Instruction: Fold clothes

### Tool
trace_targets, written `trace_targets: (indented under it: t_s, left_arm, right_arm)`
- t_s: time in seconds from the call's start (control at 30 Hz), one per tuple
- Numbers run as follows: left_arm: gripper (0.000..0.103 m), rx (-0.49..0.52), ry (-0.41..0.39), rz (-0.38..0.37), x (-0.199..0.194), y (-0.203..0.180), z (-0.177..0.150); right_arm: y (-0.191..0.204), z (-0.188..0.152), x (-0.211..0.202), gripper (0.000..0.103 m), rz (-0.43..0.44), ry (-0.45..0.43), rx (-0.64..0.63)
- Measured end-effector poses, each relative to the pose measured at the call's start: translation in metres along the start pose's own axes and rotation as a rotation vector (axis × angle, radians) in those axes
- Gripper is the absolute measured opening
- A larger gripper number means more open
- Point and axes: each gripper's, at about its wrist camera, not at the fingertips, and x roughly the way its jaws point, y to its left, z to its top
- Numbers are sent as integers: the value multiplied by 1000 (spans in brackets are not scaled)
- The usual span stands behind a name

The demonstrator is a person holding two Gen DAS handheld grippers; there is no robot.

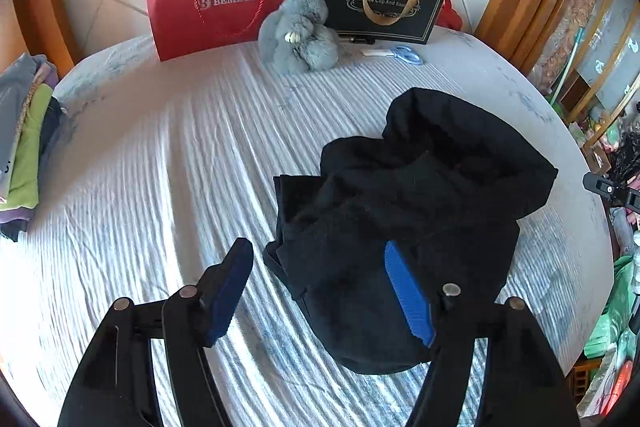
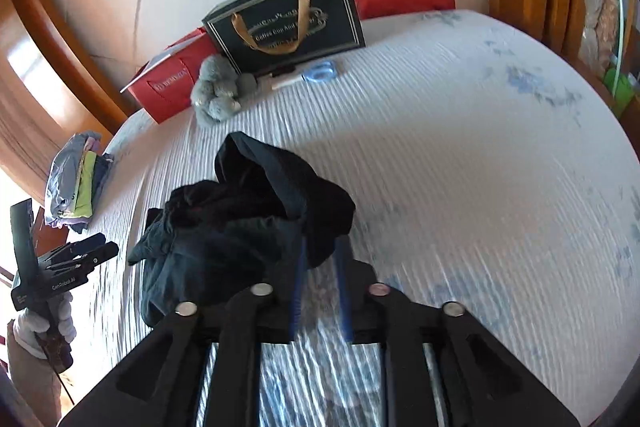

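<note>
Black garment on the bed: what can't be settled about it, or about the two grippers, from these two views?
- Black garment: crumpled, dark folds merge in both views; its type and how far it is folded stay unclear.
- Right gripper: right wrist view is motion-blurred; whether cloth is pinched between the narrow-set pads cannot be told.
- Left gripper: open, but its height above the garment is unclear.
- Folded pile: cut by the left wrist view's edge.

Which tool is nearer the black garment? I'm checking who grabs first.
Right. The right tool has the black garment edge between its fingers; the left tool hovers open above its near end.
</note>
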Motion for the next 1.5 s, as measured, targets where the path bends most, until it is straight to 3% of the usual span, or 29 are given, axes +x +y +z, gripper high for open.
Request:
trace_targets:
  t_s: [0.03, 0.23, 0.57, 1.0, 1.1, 1.2, 1.27, 1.3, 1.33, 1.43, 1.5]
  left_arm:
    - [71, -9, 9, -6, 3, 1, -2]
    - [73, -64, 74, -9, 26, 9, -16]
    - [73, -95, 78, 31, 54, 1, -18]
    - [64, -70, 73, 105, 79, -13, -13]
    - [58, -58, 64, 123, 80, -14, -12]
    - [37, -66, 56, 175, 80, -11, -11]
    - [21, -91, 57, 170, 78, -6, -11]
    - [17, -104, 59, 164, 78, -3, -10]
    - [11, -114, 62, 156, 77, -1, -10]
    - [6, -129, 58, 147, 70, 2, -7]
    - [6, -130, 27, 161, 59, 3, -2]
  right_arm:
    - [-1, -2, 2, 70, 9, 3, 3]
    - [19, 11, 19, 86, 18, 21, -79]
    - [69, 58, 71, 86, 33, 72, -298]
    - [74, 64, 156, 83, 15, 199, -365]
    - [76, 65, 168, 83, -4, 196, -370]
    - [78, 65, 176, 82, -11, 198, -378]
    - [78, 64, 181, 61, -3, 209, -380]
    - [77, 63, 183, 40, -13, 218, -381]
    - [75, 63, 184, 27, -28, 226, -382]
    - [71, 63, 181, 13, -37, 234, -379]
    - [67, 66, 168, 8, -32, 194, -357]
